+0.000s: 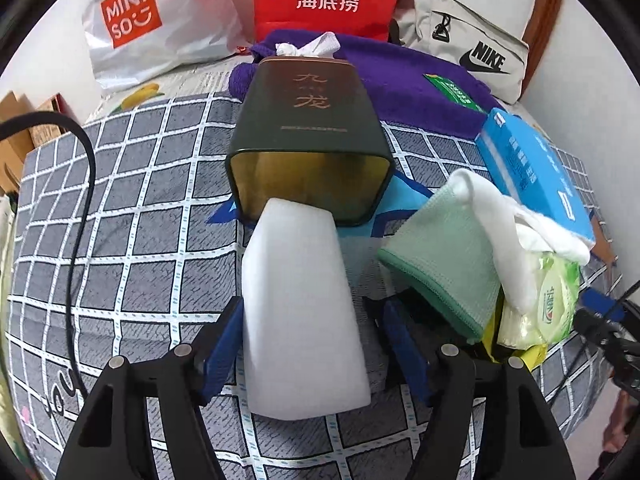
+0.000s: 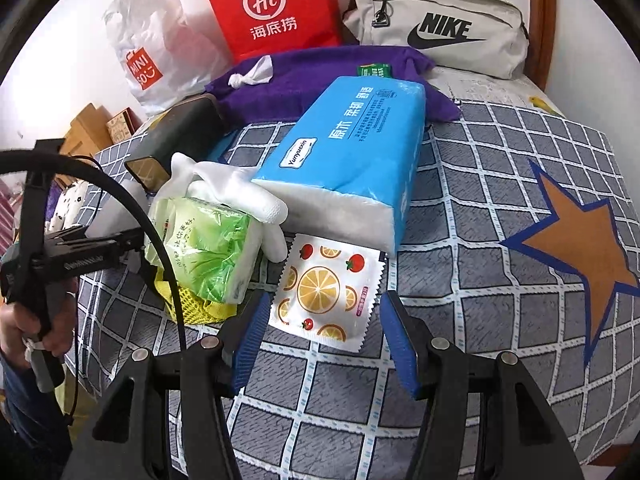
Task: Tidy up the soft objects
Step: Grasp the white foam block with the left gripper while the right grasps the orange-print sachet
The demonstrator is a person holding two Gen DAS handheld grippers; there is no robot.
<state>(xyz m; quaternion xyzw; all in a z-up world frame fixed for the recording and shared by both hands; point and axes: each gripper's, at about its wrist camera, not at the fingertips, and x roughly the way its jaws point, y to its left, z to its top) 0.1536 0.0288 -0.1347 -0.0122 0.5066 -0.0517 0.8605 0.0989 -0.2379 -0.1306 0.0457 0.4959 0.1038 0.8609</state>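
Covering the bed is a grey checked quilt, and on it the soft things lie in a loose heap. Largest is the purple towel at the far side, in front of the red bag. Next comes the blue tissue pack, lying slantwise with its open white end toward the right gripper. The dark tin lies on its side, mouth facing the left gripper.

A white foam block sits between the left jaws, which are spread open — the left pad looks to be touching or nearly touching it, the right one stands clear. Its long axis runs straight ahead, far end at or just inside the tin's mouth, so a forward push along that line is probably what comes next. Just right of it lie a green cloth, a white cloth and a green wipes pack.

The right jaws are open too, holding nothing — the small fruit-print sachet lies just ahead between their tips, its far edge tucked under the tissue pack. This hand is nearer to it.
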